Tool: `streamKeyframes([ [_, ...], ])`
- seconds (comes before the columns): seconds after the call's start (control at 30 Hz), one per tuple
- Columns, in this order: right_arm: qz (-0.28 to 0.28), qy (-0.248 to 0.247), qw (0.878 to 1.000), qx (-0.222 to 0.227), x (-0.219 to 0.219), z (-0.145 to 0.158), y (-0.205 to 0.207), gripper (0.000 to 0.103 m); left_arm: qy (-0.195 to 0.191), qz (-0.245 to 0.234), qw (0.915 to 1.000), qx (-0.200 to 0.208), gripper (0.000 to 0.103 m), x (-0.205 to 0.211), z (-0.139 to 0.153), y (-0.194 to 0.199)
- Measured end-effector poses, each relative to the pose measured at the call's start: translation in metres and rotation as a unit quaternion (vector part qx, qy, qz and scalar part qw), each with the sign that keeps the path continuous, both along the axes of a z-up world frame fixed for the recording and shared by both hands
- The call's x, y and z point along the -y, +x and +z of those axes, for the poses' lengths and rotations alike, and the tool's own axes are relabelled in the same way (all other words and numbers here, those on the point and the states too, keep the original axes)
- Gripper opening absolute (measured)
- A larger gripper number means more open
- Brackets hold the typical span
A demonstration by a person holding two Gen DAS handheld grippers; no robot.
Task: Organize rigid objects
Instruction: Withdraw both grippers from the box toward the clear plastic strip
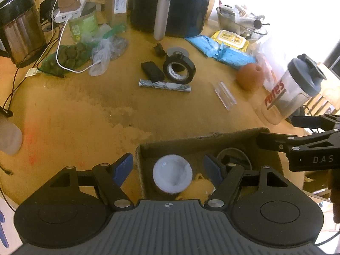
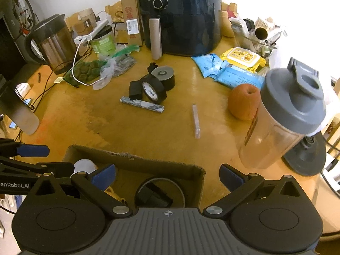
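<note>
Cluttered yellow table (image 2: 170, 131) holds a tape roll (image 2: 153, 91) beyond the cardboard box (image 2: 136, 161), probably awaiting sorting. Both the left gripper (image 1: 167, 167) and right gripper (image 2: 167, 177) hover spread and empty over the box, where a white cup (image 1: 172, 174) sits.

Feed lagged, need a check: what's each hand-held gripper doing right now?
Left hand-held gripper: open, holding nothing, above the cardboard box.
Right hand-held gripper: open, holding nothing, above the same box.
</note>
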State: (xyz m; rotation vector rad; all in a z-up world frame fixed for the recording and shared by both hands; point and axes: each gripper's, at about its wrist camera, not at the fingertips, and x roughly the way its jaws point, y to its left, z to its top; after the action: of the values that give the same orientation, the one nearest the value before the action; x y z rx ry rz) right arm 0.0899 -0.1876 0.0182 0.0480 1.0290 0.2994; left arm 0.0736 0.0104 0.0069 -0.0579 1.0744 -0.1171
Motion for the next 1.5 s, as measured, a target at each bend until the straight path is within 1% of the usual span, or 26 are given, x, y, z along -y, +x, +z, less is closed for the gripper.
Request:
streamKeyframes([
  [0.23,-0.005,-0.016,1.0,-0.003,-0.008,0.0,0.016,0.103,0.0,-0.002,1.0,-0.002,0.073,-0.008,0.0,0.013],
  [0.77,-0.016,-0.018,1.0,-0.004,-0.016,-0.008,0.05,0.103,-0.006,-0.007,0.9999,-0.006,0.073,-0.025,-0.002,0.024],
  [1.03,-0.021,-0.024,0.999,-0.007,-0.019,-0.025,0.074,0.103,-0.011,0.001,0.9999,-0.012,0.073,-0.034,-0.004,0.028],
  [1.5,-0.023,-0.036,0.998,-0.045,-0.025,-0.068,0.118,0.102,-0.014,0.019,0.9995,-0.021,0.073,-0.047,-0.007,0.026],
])
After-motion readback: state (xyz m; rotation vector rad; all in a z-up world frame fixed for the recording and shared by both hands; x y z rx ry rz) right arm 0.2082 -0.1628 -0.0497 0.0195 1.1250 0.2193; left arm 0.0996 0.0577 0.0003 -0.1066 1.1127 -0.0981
